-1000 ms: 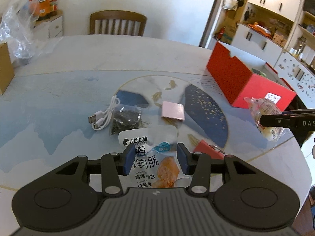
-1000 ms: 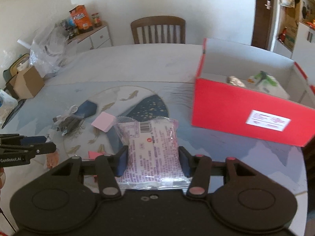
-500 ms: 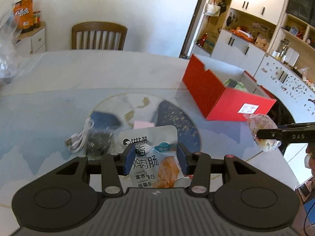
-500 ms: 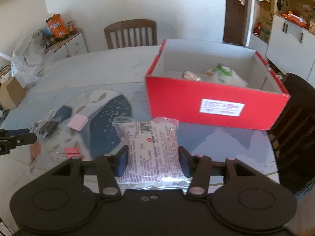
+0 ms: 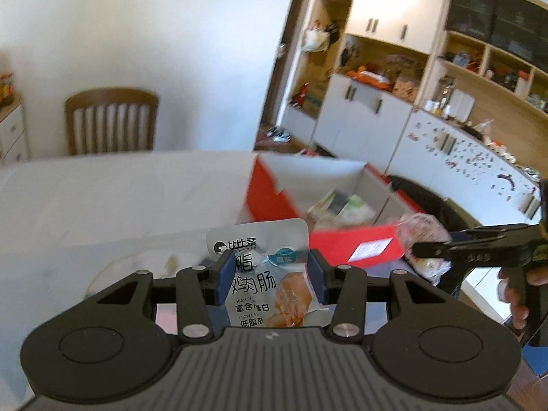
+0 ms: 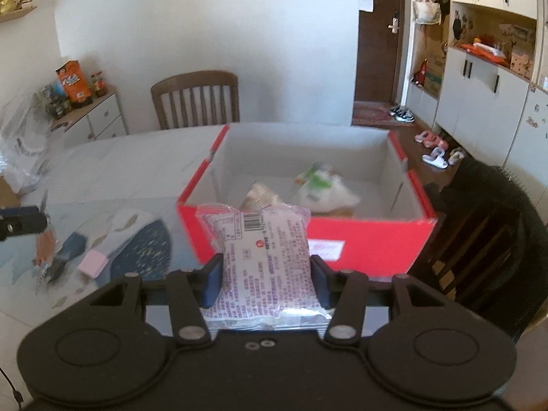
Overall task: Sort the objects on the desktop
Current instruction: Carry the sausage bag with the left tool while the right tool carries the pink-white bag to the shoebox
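A large round pale table with a blue and white painted pattern [image 6: 137, 167] fills the middle of a bright room. A brown wooden slat-backed chair [image 6: 196, 100] stands at its far side against a white wall. Tall white and wood-trimmed cupboards with open shelves [image 5: 394, 78] line the right side, and a dark wooden door [image 6: 380, 44] is beside them.

On the table sits an open red cardboard box with white inner walls [image 6: 363, 250], a white label on its front face too blurred to read. Two pale food packets, one with green print [image 6: 323, 188], lie inside it. Left of the box, on the patterned area, rests a small pink square pad [image 6: 93, 263].

The left gripper [image 5: 270, 281] points slightly downward toward the box, its blue-padded fingers [image 5: 226, 277] closed on a white snack pouch with an orange food picture [image 5: 270, 274]. The pouch carries bold Chinese characters and small lines reading "HIGH P…" and "LOW FAT".

The right gripper [image 6: 266, 282] is tilted down at the near wall of the box, its fingers pressed on both sides of a clear bread packet printed in purple text with a barcode [image 6: 265, 257], held above the table just short of the box. In the left view that packet hangs beside the box's near right corner, and part of the person's hand [image 5: 513, 294] shows on the handle.
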`<state>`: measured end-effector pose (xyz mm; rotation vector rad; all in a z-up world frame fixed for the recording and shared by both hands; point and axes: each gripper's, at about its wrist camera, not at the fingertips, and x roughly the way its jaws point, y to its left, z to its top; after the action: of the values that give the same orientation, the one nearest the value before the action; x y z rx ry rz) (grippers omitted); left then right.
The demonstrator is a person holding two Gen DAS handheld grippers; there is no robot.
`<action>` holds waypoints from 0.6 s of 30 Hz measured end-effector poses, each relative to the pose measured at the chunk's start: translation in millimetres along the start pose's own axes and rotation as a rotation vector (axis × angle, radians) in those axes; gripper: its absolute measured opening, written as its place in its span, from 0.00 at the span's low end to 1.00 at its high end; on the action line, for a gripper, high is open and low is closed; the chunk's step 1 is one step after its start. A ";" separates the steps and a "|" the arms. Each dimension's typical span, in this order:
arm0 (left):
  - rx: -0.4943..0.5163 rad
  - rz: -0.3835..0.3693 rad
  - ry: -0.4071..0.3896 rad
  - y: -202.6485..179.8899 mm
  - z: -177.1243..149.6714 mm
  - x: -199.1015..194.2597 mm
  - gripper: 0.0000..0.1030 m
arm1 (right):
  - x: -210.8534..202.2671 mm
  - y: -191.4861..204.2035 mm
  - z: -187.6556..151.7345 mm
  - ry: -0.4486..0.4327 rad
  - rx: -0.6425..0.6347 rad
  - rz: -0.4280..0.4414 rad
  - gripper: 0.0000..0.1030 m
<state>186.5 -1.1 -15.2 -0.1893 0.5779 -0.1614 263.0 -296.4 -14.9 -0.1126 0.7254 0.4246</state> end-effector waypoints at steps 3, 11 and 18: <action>0.025 -0.034 -0.021 -17.0 17.6 14.7 0.43 | 2.8 -13.6 10.4 -0.013 -0.010 -0.015 0.50; 0.089 -0.100 -0.047 -60.9 59.0 57.6 0.43 | 16.9 -42.2 36.2 -0.038 -0.027 -0.036 0.51; 0.128 -0.102 -0.040 -90.5 82.6 93.5 0.43 | 38.2 -67.2 49.2 -0.035 0.025 -0.027 0.51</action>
<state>300.6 -97.0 23.6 -0.0978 0.5165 -0.2921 346.8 -332.6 -6.6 -0.0910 0.6941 0.3902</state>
